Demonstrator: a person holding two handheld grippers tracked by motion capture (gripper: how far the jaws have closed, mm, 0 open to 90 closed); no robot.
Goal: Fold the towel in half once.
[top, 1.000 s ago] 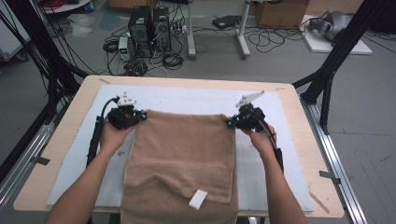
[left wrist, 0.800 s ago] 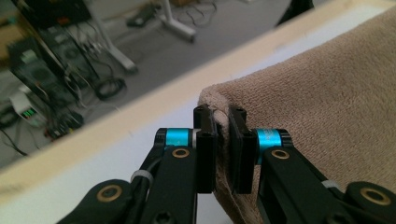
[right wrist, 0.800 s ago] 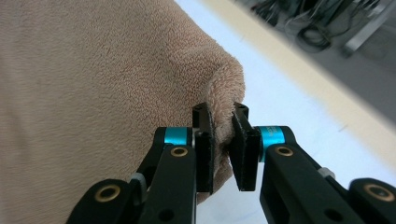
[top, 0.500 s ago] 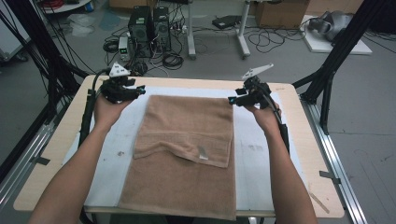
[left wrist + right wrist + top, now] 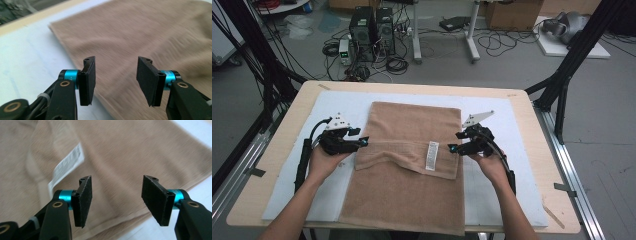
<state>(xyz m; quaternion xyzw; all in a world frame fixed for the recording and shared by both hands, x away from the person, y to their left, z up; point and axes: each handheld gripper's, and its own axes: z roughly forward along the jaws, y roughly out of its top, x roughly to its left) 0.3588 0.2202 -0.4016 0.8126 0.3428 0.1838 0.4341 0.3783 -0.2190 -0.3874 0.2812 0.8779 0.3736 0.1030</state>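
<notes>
Lying folded on the white mat (image 5: 507,120) of the tabletop (image 5: 272,150), the brown towel (image 5: 412,135) has its white label (image 5: 431,155) facing up, while the left tongs (image 5: 362,141) and right tongs (image 5: 454,148), both spread after just opening, flank its side edges with nothing between them.
</notes>
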